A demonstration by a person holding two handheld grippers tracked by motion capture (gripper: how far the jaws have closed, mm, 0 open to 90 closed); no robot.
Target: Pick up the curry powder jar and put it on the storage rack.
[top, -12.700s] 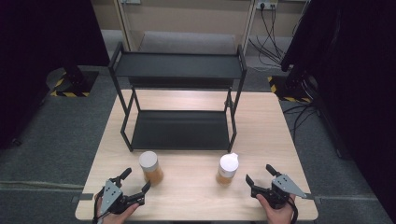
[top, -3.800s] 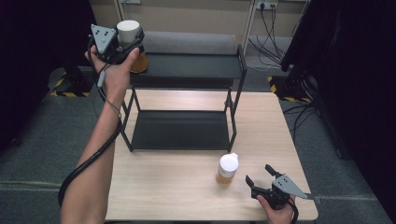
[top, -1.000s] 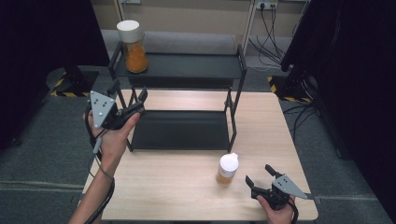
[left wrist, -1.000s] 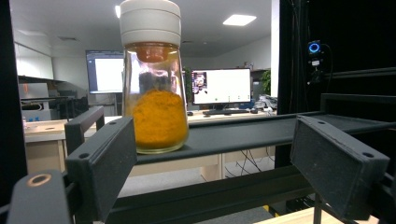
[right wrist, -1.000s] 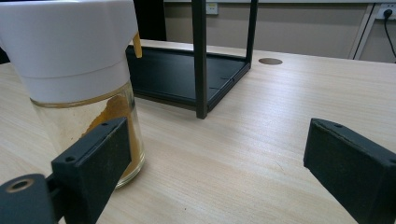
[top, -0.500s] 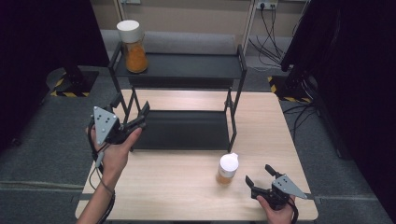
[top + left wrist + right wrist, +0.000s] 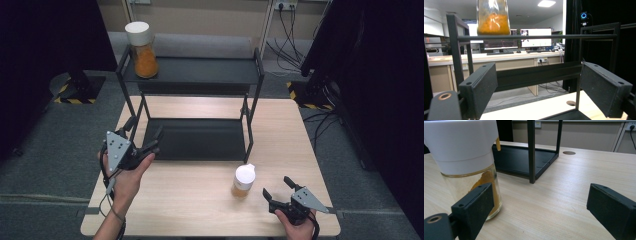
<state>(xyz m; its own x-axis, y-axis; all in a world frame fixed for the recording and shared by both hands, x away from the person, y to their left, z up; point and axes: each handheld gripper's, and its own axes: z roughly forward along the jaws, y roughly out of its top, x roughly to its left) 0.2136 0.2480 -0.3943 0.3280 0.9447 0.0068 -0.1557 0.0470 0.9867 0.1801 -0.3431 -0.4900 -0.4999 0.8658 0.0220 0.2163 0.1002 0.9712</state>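
A jar with a white lid and orange contents stands on the left end of the black rack's top shelf; the left gripper view shows this jar above the shelf rail. My left gripper is open and empty, held over the table's left edge in front of the rack's lower tray. A second white-lidded jar stands on the table just left of my right gripper, which is open. In the right gripper view that jar sits beside the left jaw, outside the gap.
The wooden table carries the two-tier black rack at its middle and back. Grey carpet surrounds the table, with black curtains at both sides. Cables hang at the back wall.
The left gripper carried one jar from the table to the top shelf, let it go, and has since come down and back toward the table's left front. The right gripper stayed put.
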